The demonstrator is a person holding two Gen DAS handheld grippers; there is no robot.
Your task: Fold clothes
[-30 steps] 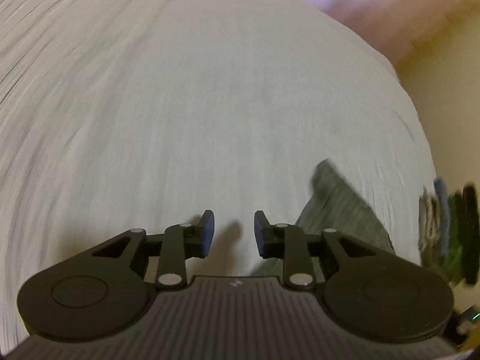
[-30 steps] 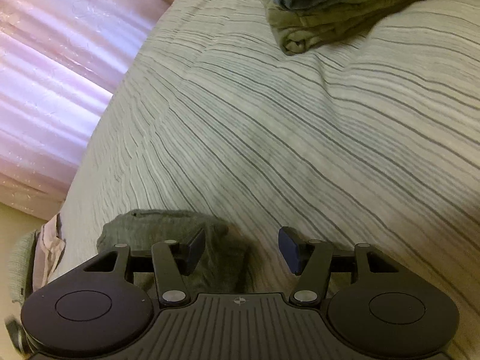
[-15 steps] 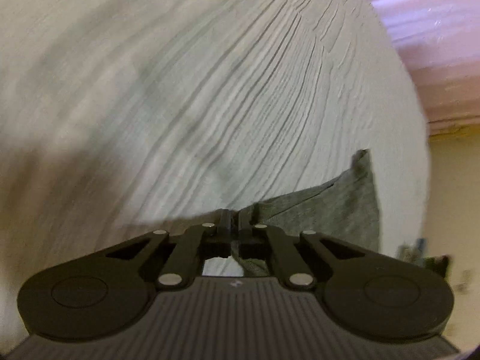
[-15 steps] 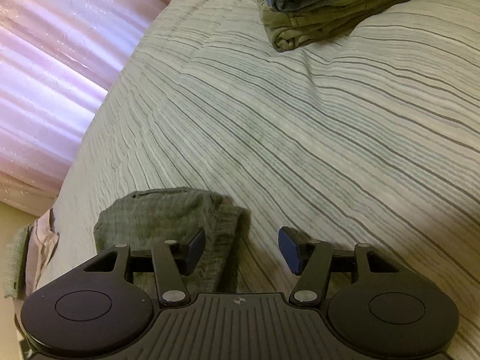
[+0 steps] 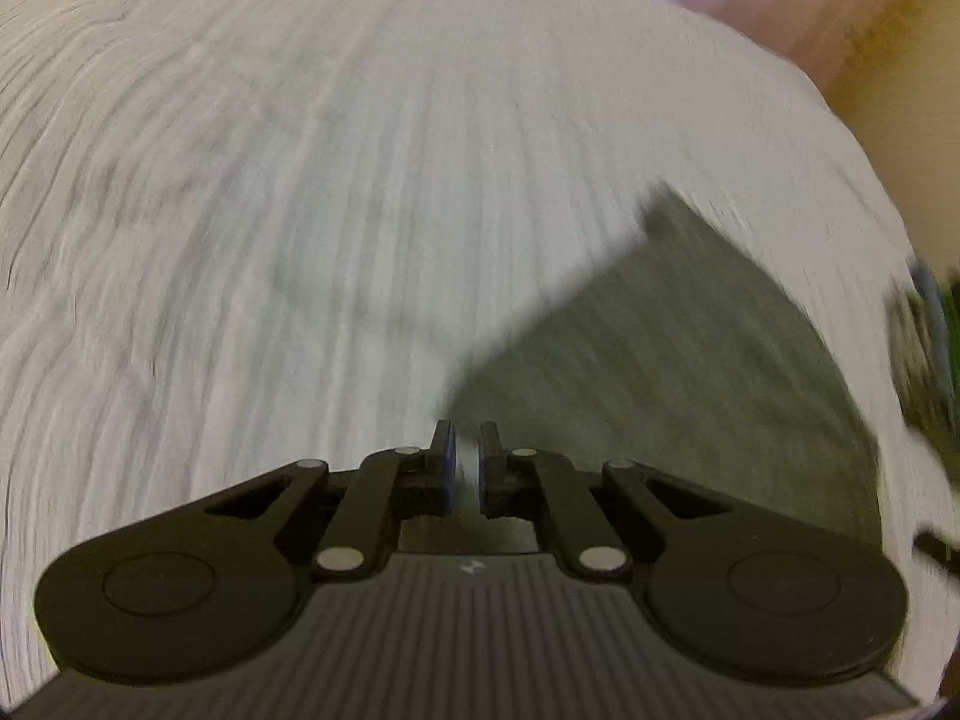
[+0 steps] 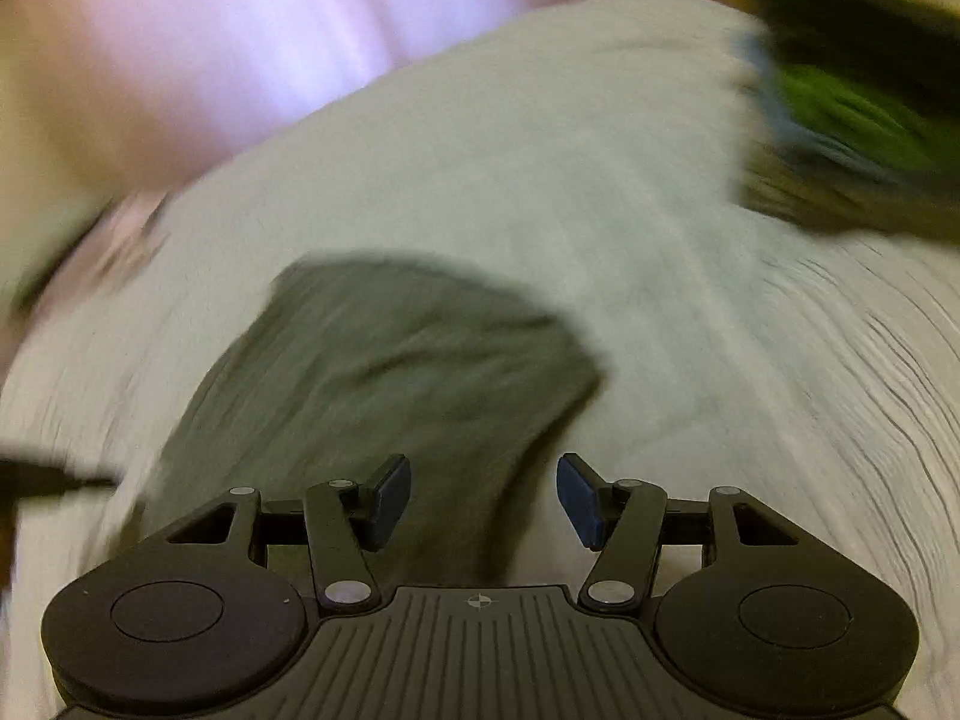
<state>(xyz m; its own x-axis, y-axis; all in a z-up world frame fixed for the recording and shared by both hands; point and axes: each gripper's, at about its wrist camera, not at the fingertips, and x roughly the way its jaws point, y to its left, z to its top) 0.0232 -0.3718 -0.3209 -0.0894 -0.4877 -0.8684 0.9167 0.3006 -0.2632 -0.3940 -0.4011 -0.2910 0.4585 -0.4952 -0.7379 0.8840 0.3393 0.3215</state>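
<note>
A grey-green cloth [image 5: 690, 372] lies flat on the striped bedspread [image 5: 300, 180], to the right of my left gripper [image 5: 467, 462]. The left fingers stand a narrow gap apart, with only pale bedding showing between them; the cloth's near corner ends just ahead of the right finger. In the right wrist view the same cloth [image 6: 384, 372] spreads ahead and to the left. My right gripper [image 6: 483, 498] is open above its near edge, nothing between its fingers. Both views are blurred by motion.
A stack of folded clothes [image 6: 840, 138], green and blue among them, sits on the bed at the upper right; it also shows at the right rim as folded clothes [image 5: 924, 348]. A pink curtain [image 6: 270, 48] hangs beyond the bed's far edge.
The left gripper, shut on the cloth's corner half a second ago, now has a small gap and the cloth lies flat. The right gripper has swung, so the cloth sits more centrally ahead.
</note>
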